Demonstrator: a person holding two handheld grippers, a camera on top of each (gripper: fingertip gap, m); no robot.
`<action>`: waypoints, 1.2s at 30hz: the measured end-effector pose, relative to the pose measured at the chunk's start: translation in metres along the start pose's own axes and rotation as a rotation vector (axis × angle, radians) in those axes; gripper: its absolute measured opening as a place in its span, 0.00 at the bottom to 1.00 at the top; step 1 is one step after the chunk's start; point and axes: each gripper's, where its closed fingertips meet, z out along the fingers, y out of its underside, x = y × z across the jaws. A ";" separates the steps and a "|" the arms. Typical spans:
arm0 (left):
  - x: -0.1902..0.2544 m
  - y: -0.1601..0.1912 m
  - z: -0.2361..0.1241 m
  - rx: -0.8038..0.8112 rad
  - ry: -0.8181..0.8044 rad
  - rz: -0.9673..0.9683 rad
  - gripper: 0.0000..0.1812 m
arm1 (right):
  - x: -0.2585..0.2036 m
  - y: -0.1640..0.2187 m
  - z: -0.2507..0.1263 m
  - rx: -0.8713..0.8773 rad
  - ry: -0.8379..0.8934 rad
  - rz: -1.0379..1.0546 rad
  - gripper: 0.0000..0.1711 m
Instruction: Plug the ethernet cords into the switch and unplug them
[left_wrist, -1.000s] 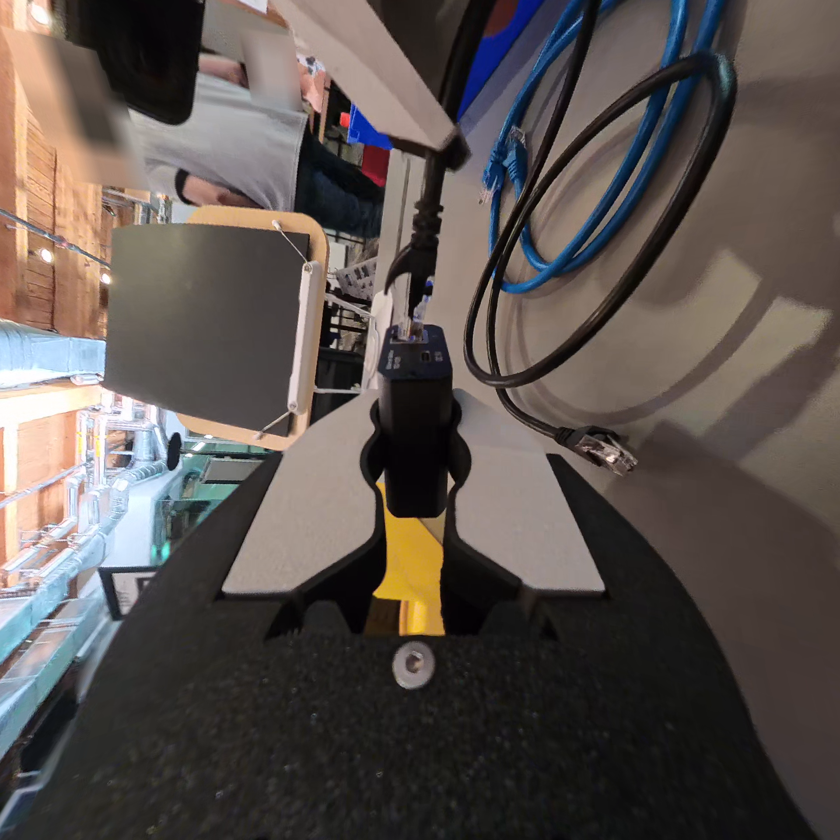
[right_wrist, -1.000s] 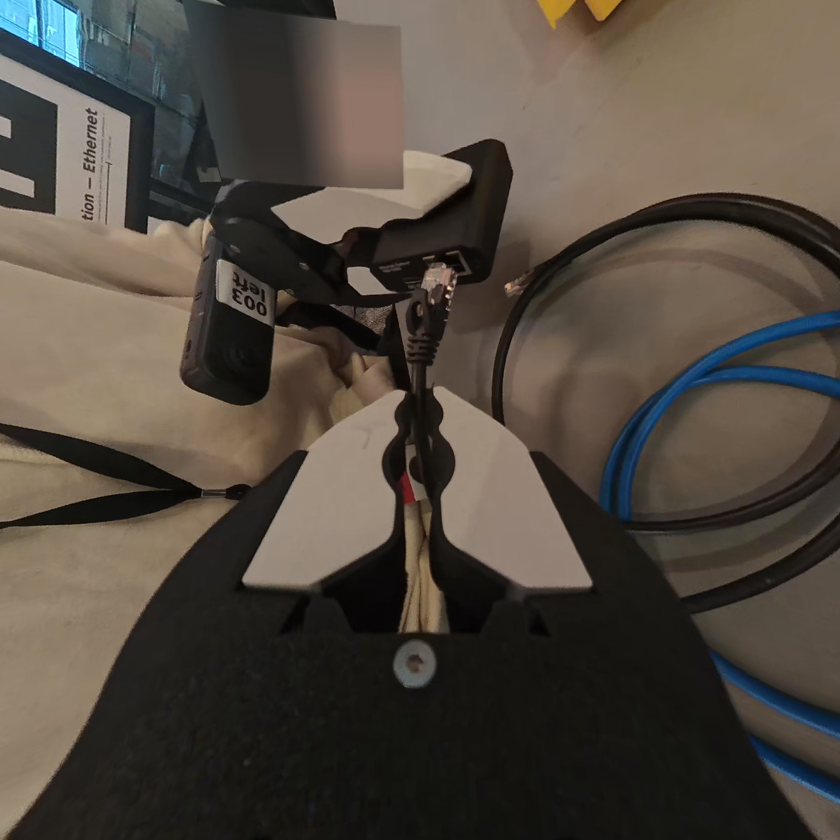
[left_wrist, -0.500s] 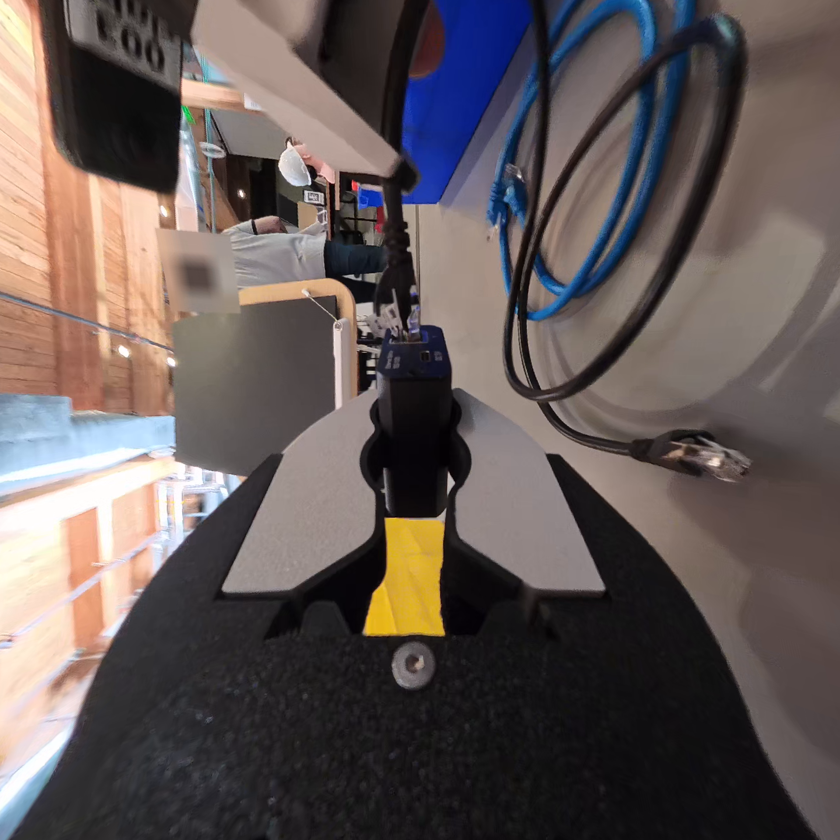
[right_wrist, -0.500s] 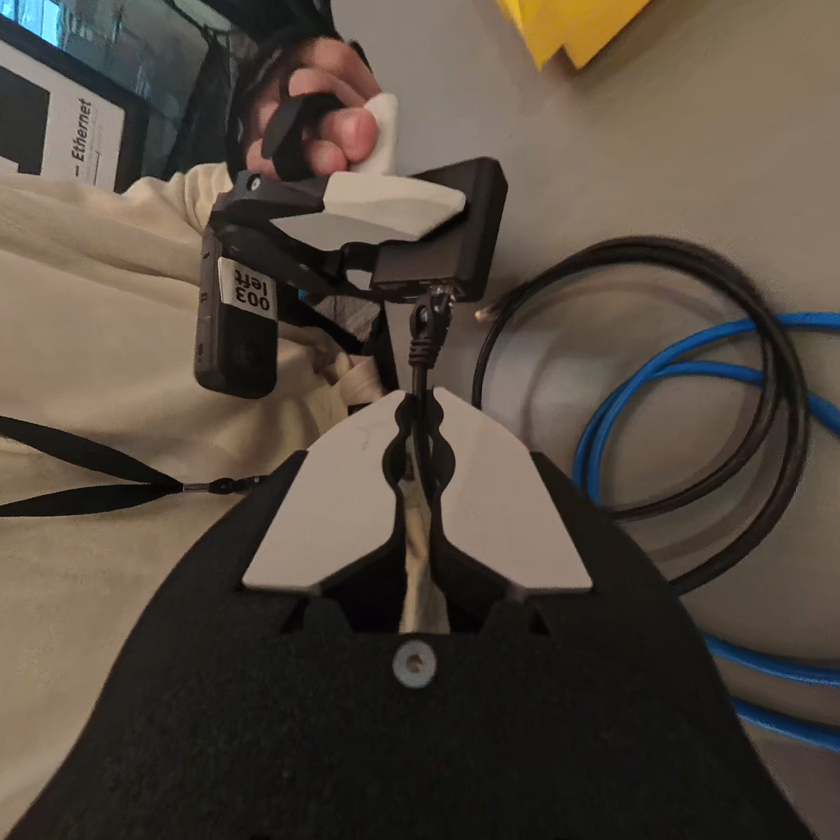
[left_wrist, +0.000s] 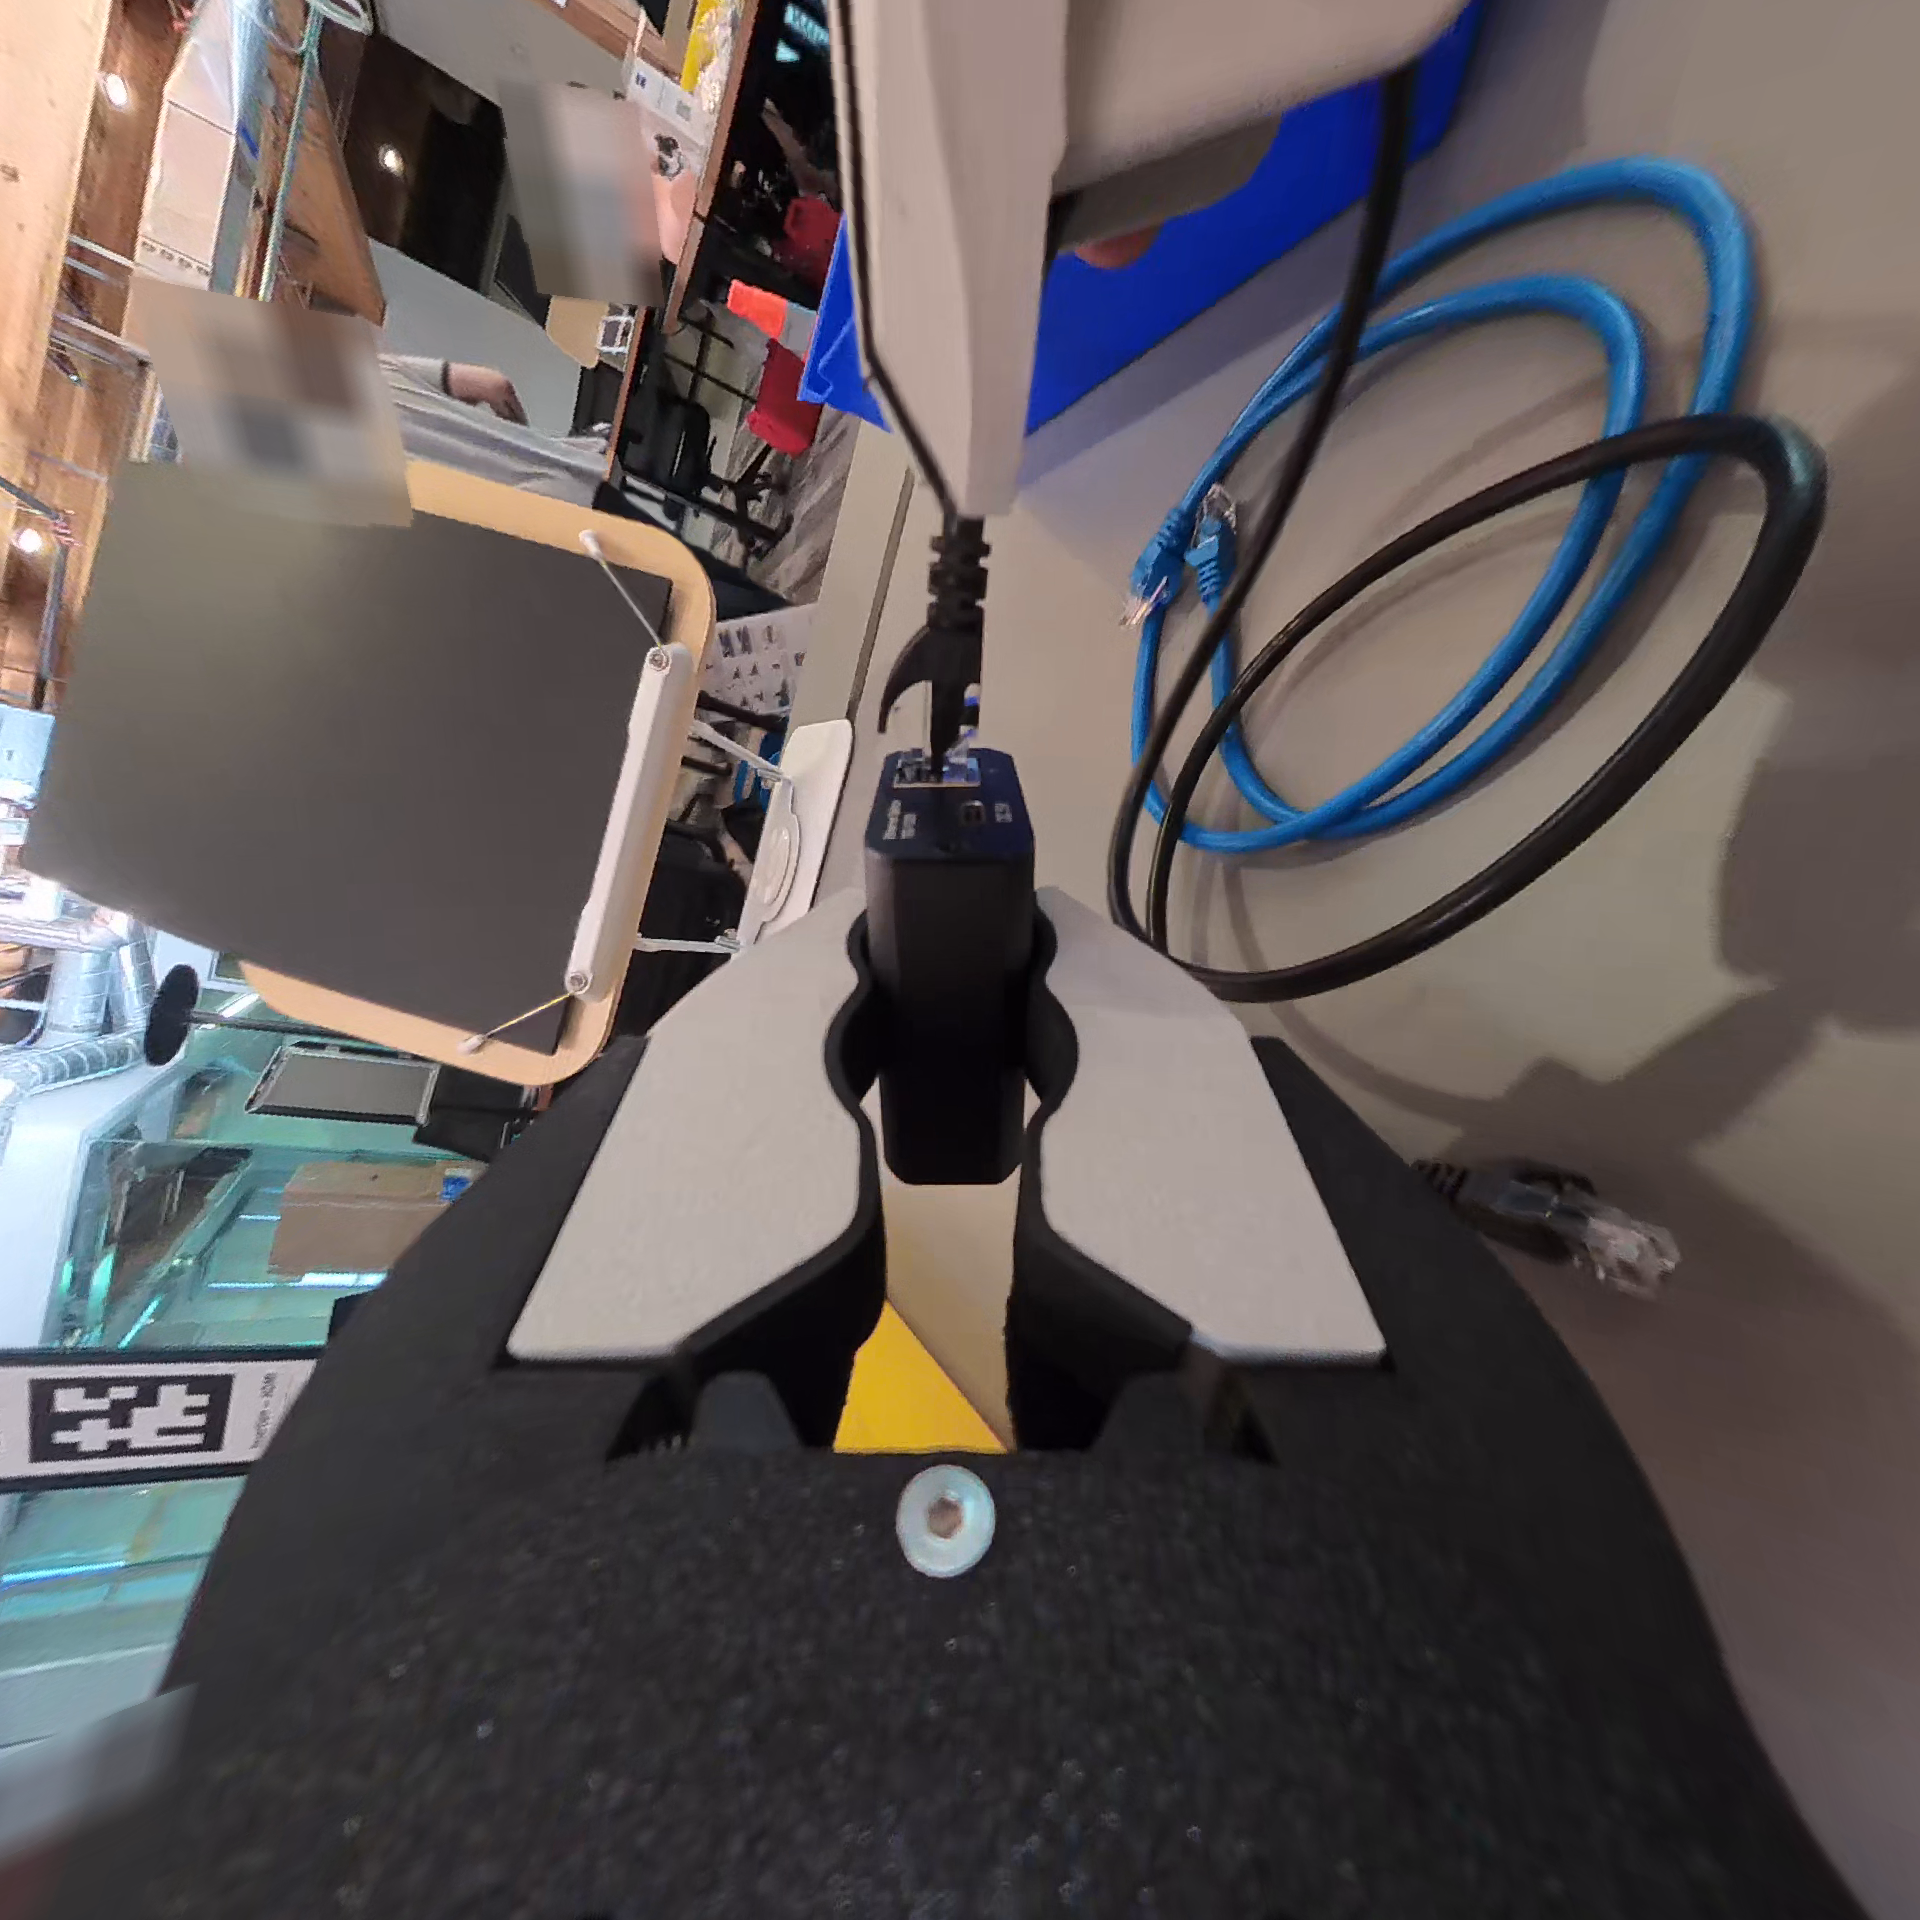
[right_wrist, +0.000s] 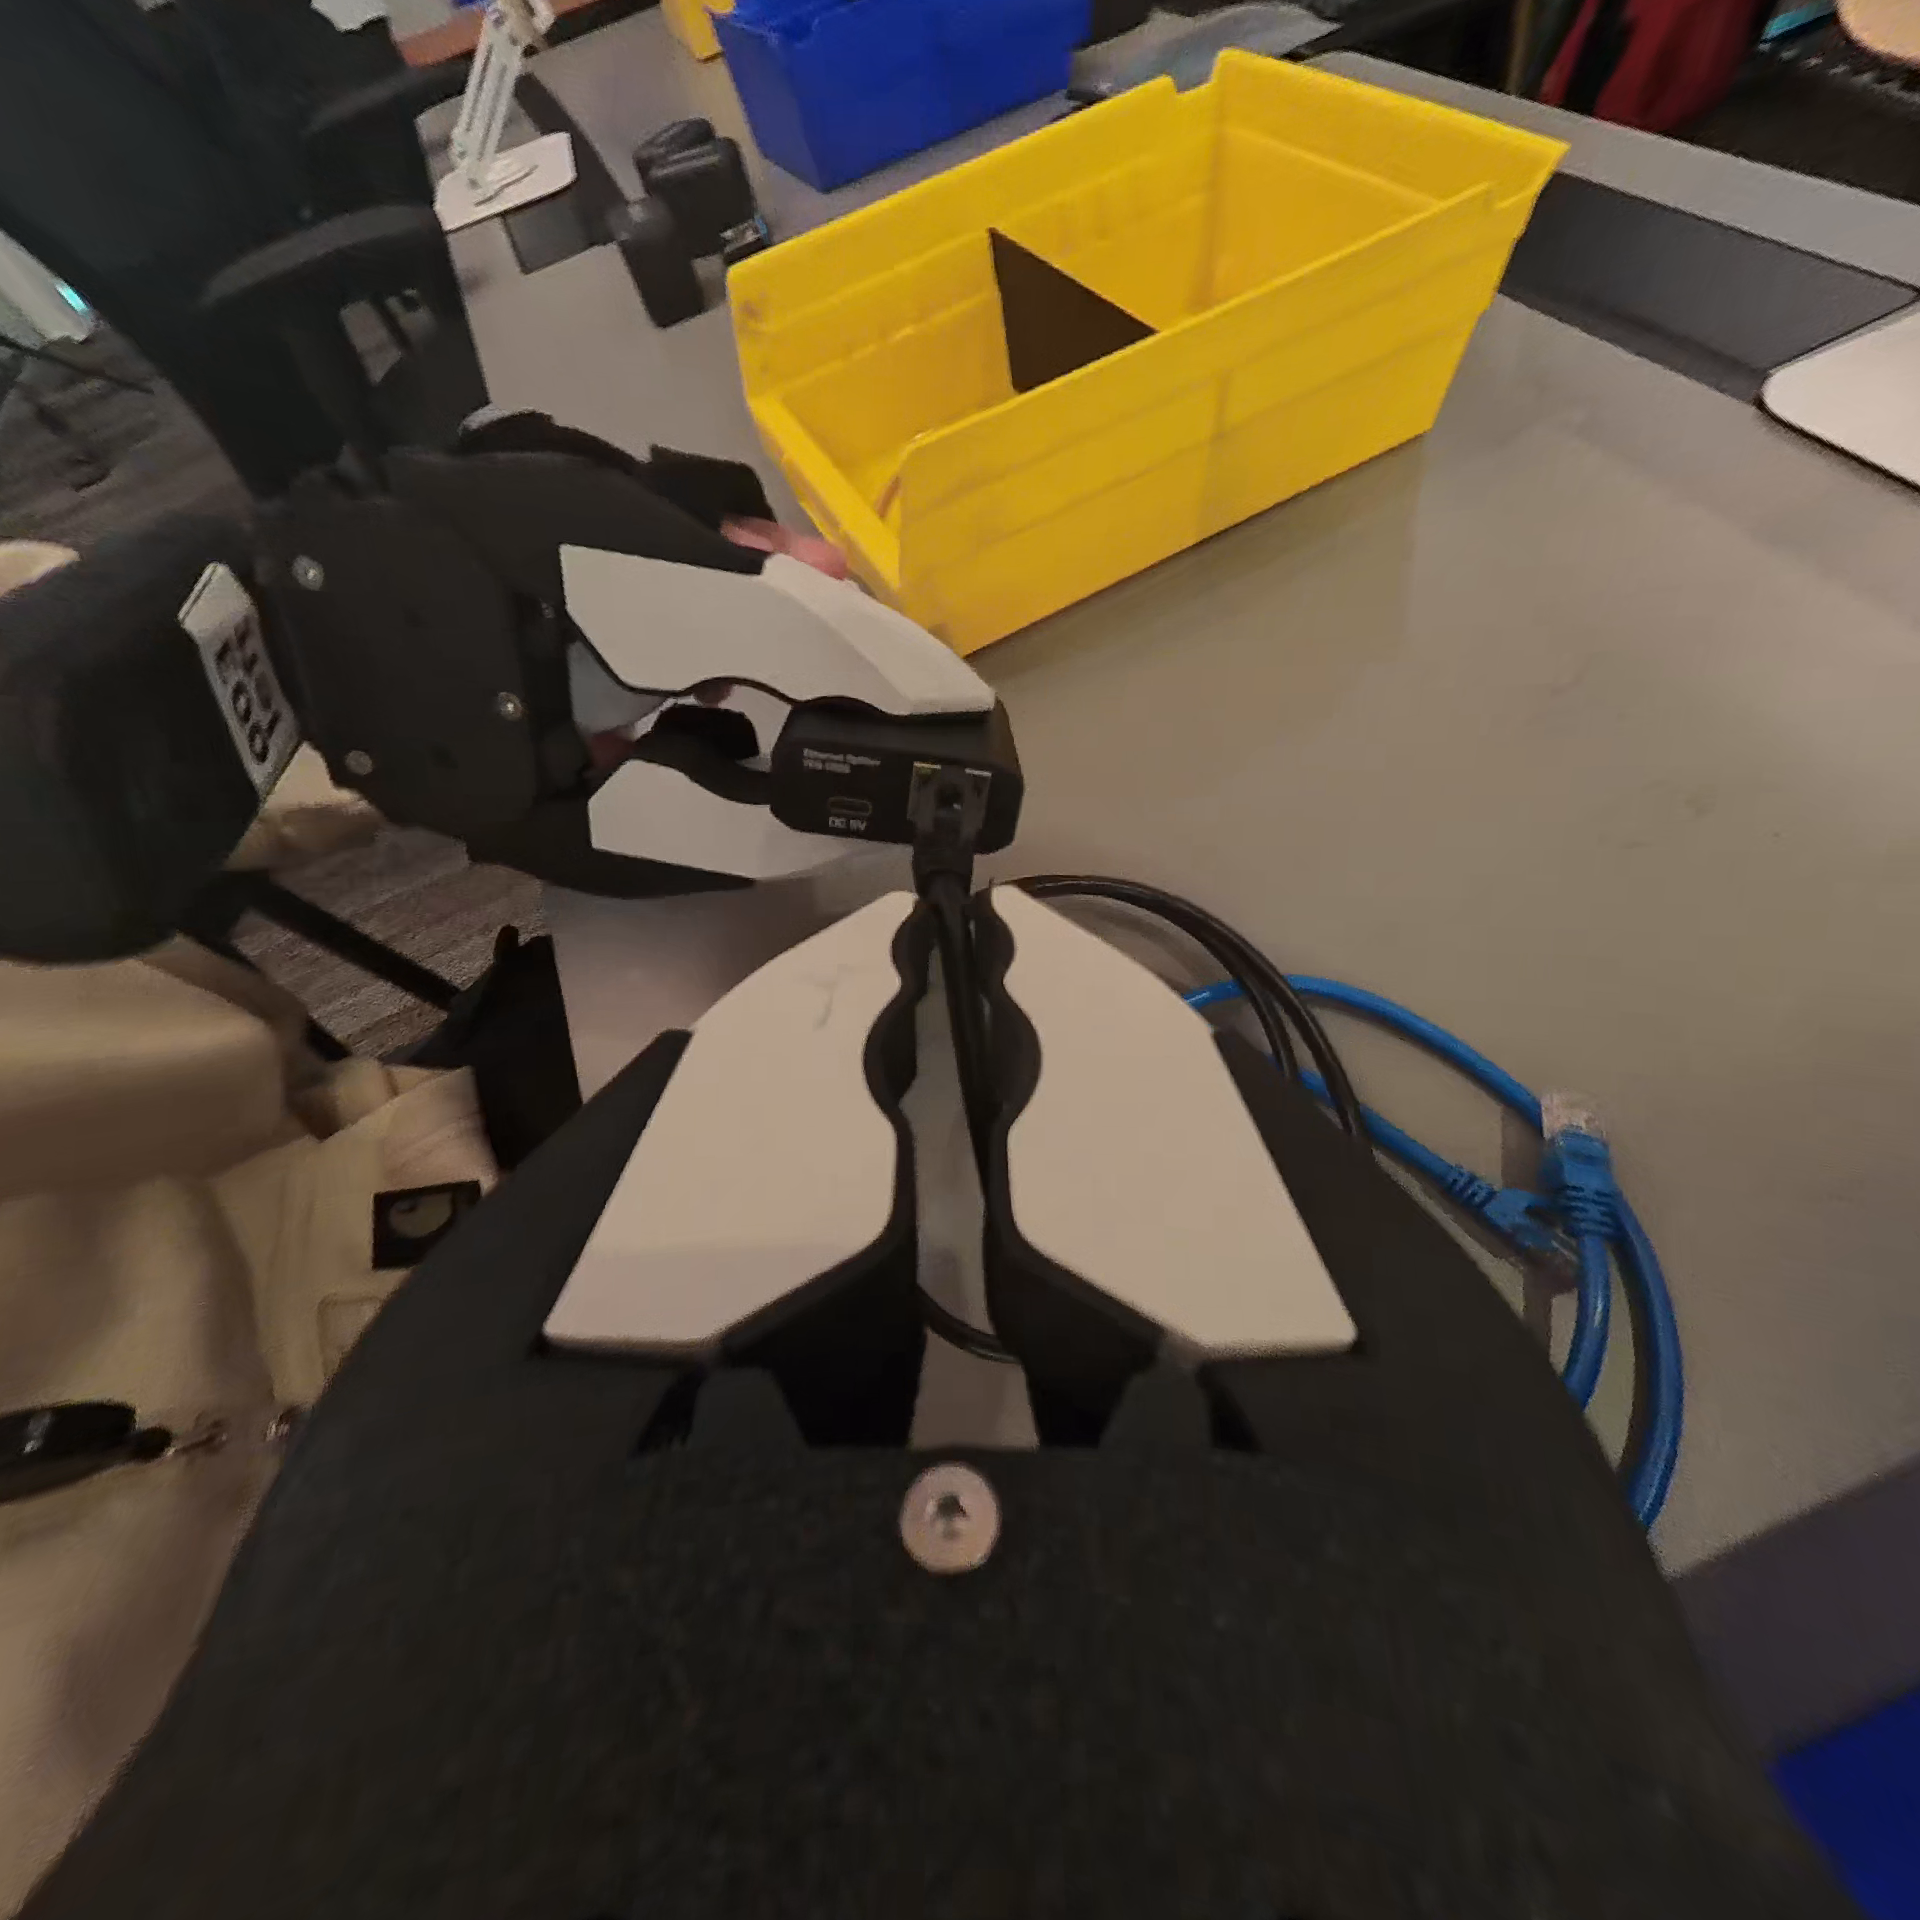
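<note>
My left gripper (left_wrist: 951, 925) is shut on the small black switch (left_wrist: 948, 935) and holds it above the grey table. In the right wrist view the switch (right_wrist: 894, 795) sits in the left gripper (right_wrist: 769, 748), ports facing me. My right gripper (right_wrist: 951, 909) is shut on the black ethernet cord (right_wrist: 961, 997) just behind its plug (right_wrist: 940, 810), which sits in the switch's right port. In the left wrist view the plug (left_wrist: 940, 665) stands in the port below the right gripper's fingers (left_wrist: 956, 260). The cord's other plug (left_wrist: 1558, 1231) lies loose on the table.
A coiled blue ethernet cord (left_wrist: 1455, 571) lies inside the black cord's loop (left_wrist: 1507, 727); its two plugs (right_wrist: 1569, 1153) lie at the right. A yellow bin (right_wrist: 1143, 343) and a blue bin (right_wrist: 894, 73) stand behind the switch. A cream garment (right_wrist: 208, 1247) is at the left. The left gripper's tips are roughly 6 cm from the right gripper's.
The black plug was just in front of the port a second ago and now sits in it. Both grippers have turned together, so the right view now looks across the table.
</note>
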 end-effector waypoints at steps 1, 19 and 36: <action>0.002 -0.001 0.001 -0.001 0.006 -0.007 0.13 | 0.000 -0.001 0.001 0.015 0.015 0.006 0.04; 0.009 0.008 0.001 -0.070 0.029 -0.042 0.13 | 0.001 0.006 0.013 -0.037 -0.003 0.043 0.06; 0.020 0.007 0.001 -0.056 0.082 -0.016 0.13 | -0.003 0.016 0.021 -0.024 -0.313 0.185 0.06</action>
